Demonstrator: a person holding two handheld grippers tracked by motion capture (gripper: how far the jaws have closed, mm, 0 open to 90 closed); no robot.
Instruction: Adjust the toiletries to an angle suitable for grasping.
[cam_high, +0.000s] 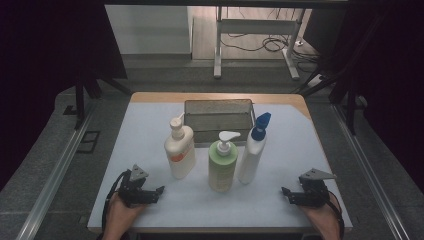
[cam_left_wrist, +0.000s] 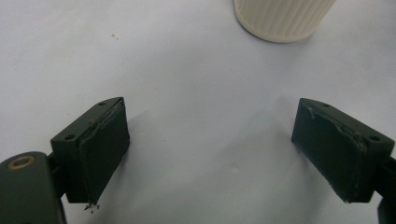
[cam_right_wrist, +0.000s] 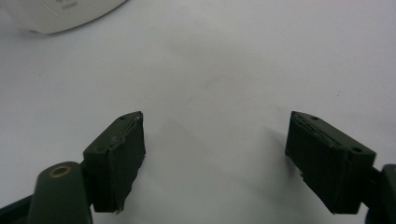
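Three bottles stand mid-table: a cream pump bottle with an orange label, a green pump bottle and a white bottle with a blue cap. Behind them sits a metal mesh basket. My left gripper rests open near the front left, nothing between its jaws; its own view shows the cream bottle's ribbed base ahead. My right gripper rests open at the front right, apart from the bottles. In its view the white bottle's base is at the top left.
A white sheet covers the wooden table. Metal rails run along the floor on both sides, and a table frame with cables stands beyond the far edge. Dark curtains hang left and right.
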